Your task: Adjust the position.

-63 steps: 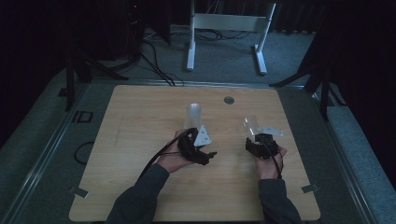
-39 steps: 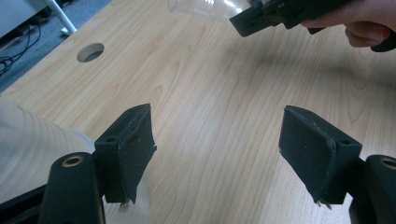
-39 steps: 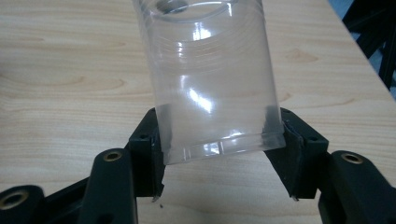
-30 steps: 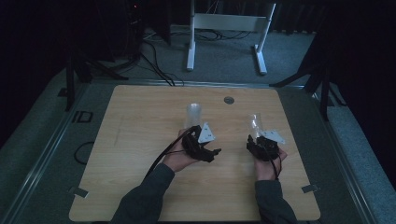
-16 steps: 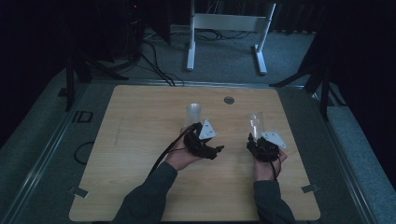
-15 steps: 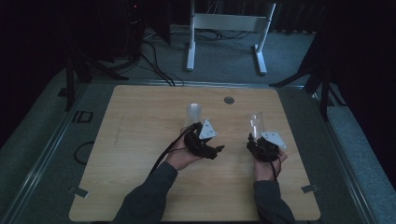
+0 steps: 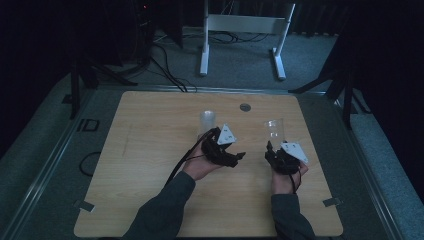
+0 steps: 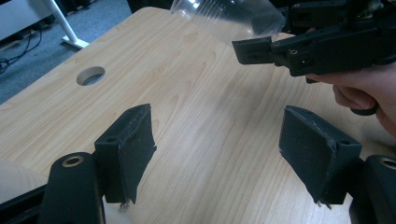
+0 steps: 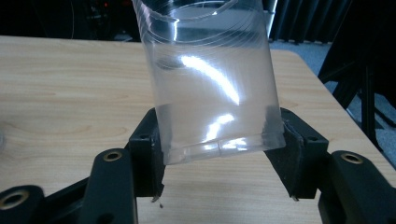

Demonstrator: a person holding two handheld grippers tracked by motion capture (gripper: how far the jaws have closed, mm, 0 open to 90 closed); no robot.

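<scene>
Currently, a clear plastic cup [image 9: 212,79] is clamped near its base between the two black jaws of the right gripper [image 9: 219,144]; the pads are pressed against its lower wall on both sides, and the cup is tilted slightly, with its open mouth uppermost. From the high view, this cup [image 7: 274,131] is seen lifted just ahead of the right gripper [image 7: 280,155], over the right part of the wooden table [image 7: 150,130].

Nothing is held between the jaws of the left gripper [image 8: 219,144]; they are spread apart, with only bare tabletop seen between the pads. In the left gripper view, the held cup [image 8: 229,16] is seen at the top of the picture, lying on a slant in the other gripper's jaws, and part of the person's right hand [image 8: 369,88] is seen at the right edge.

From above, a second clear cup [image 7: 207,121] is seen upright on the table, just beyond the left gripper [image 7: 225,150]; whether it is touched by that gripper cannot be told. A round hole [image 7: 245,107] is set in the tabletop near the far edge, between the two cups and behind them.
</scene>
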